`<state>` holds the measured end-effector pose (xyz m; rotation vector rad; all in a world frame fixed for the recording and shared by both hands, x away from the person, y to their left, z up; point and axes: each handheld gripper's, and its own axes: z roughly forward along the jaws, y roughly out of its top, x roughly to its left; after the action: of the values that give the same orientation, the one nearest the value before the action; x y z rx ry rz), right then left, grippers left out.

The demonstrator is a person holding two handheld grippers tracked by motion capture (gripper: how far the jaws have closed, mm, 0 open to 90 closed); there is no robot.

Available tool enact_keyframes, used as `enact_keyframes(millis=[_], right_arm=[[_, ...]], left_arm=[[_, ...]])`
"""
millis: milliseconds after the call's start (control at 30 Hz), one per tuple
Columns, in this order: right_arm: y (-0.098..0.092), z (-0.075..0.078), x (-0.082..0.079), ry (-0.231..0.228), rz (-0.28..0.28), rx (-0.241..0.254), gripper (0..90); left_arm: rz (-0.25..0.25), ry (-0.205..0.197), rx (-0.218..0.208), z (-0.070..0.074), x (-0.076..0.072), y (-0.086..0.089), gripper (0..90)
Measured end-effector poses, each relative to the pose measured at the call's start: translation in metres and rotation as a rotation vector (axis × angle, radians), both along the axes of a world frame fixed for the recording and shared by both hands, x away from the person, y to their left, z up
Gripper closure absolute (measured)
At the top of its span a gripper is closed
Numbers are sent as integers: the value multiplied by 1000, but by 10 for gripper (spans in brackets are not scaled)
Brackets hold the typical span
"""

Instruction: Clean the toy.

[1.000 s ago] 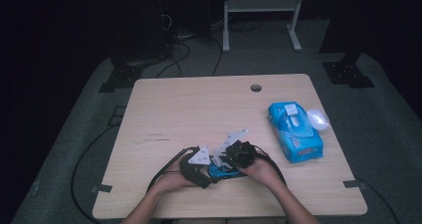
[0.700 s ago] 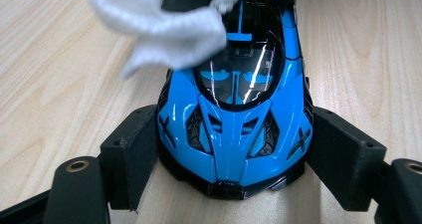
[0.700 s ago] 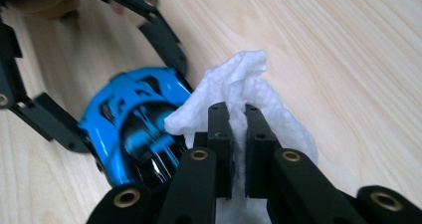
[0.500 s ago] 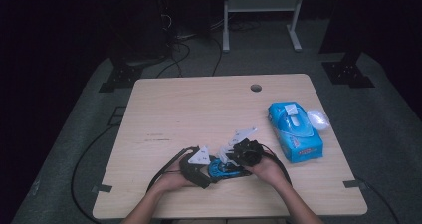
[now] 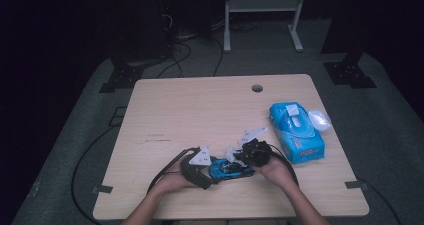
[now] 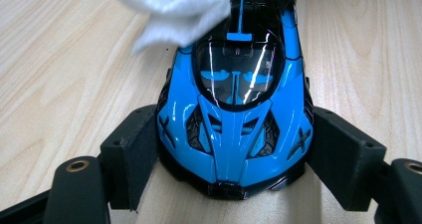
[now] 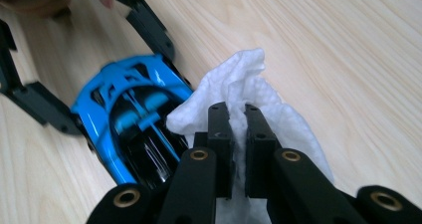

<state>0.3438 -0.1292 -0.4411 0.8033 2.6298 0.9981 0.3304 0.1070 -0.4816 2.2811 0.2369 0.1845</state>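
The blue toy car (image 6: pixel 234 109) stands on its wheels on the wooden table (image 5: pixel 200 110), near the edge on your side, and its nose sits between the two pads of your left gripper (image 6: pixel 234 169), which press on both flanks at the front wheels, so the jaws are partly closed around the car body and hold it in place. Your right gripper (image 7: pixel 238 149) is at the rear of the car with its jaws pinched nearly together on a white wipe (image 7: pixel 249 94), and the loose part of the wipe lies on the car's tail and roof. From here the main risk is the grip on the car: the pads hold only the narrow, shiny nose, so if you push the wipe hard toward the front or sideways, the car can turn between the pads or slide out of them and roll across the table. A second risk is the wipe itself; it is held by a small fold, and a strong drag over the rear wing may pull it out of the jaws or tear it. In the right gripper view the car is a little blurred, so I cannot tell for sure if the black jaw tips touch the paint, but if they do, they may scratch it. To the right of the car, well apart, lies the blue wipes pack (image 5: pixel 296 131) with its open lid; a wide stroke of your right arm could knock it toward the table edge.
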Motion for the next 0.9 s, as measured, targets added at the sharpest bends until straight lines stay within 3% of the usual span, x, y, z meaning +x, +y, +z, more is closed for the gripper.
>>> enact_keyframes(millis=[133,367,600,733,767,833,900], right_arm=[[-10,2,0,-3,-23,-17,843],[7,-1,1,-3,12,17,842],[-17,0,-8,-20,-14,-27,843],[-20,0,-10,-28,-25,-31,842],[-20,0,-10,-24,-28,-24,842],[-21,-1,-9,12,-27,42,841],[-20,-2,-10,11,-25,54,841]], left_arm=[[-2,0,2,0,0,0,247],[3,1,-8,0,0,0,247],[-4,-2,0,0,0,0,247],[-1,0,-6,-1,0,0,247],[-2,0,-4,-1,0,0,247],[-1,1,-5,-1,0,0,246],[-2,1,-6,-1,0,0,247]])
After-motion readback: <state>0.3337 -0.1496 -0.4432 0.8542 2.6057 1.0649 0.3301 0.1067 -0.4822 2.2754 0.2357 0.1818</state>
